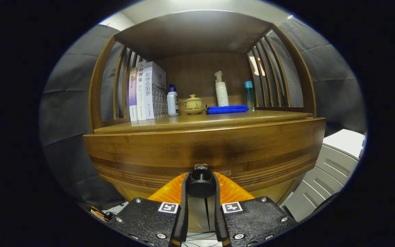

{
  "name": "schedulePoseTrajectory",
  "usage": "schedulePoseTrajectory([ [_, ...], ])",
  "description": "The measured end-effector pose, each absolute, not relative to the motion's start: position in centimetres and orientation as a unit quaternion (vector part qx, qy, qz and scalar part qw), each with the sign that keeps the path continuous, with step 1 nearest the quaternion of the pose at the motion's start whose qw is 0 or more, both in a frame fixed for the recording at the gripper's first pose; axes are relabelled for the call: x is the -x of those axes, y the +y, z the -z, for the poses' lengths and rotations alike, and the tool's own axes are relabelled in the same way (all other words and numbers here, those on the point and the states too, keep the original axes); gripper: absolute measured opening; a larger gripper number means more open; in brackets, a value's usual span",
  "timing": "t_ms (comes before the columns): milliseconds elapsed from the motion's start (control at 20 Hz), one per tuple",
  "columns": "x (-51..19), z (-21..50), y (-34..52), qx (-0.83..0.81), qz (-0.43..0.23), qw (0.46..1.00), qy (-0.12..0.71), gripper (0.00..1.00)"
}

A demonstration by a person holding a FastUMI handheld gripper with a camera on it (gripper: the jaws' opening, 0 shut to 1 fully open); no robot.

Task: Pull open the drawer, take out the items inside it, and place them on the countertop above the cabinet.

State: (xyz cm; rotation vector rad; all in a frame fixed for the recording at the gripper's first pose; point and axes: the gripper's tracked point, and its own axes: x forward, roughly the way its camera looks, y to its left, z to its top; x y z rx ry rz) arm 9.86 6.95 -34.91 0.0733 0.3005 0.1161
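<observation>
A wooden cabinet fills the view, with its drawer front (pixel 204 151) right before me. A round dark knob (pixel 201 183) sticks out of the drawer's lower middle. My gripper (pixel 201 180) has both fingers pressed on the knob's sides, so it is shut on it. The countertop (pixel 201 120) lies just above the drawer front. What the drawer holds is hidden.
On the countertop's back stand books (pixel 147 91), a white bottle with a blue cap (pixel 172 101), a small yellow teapot (pixel 193 104), a folded blue cloth (pixel 227 109), a white pump bottle (pixel 221 90) and a teal bottle (pixel 249 94). A white plastic unit (pixel 334 164) stands to the right.
</observation>
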Motion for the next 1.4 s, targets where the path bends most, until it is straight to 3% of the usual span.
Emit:
schedulePoseTrajectory([
  [1400,6.7,34.1,6.5,-0.03,-0.087,0.975,0.201,0.32],
])
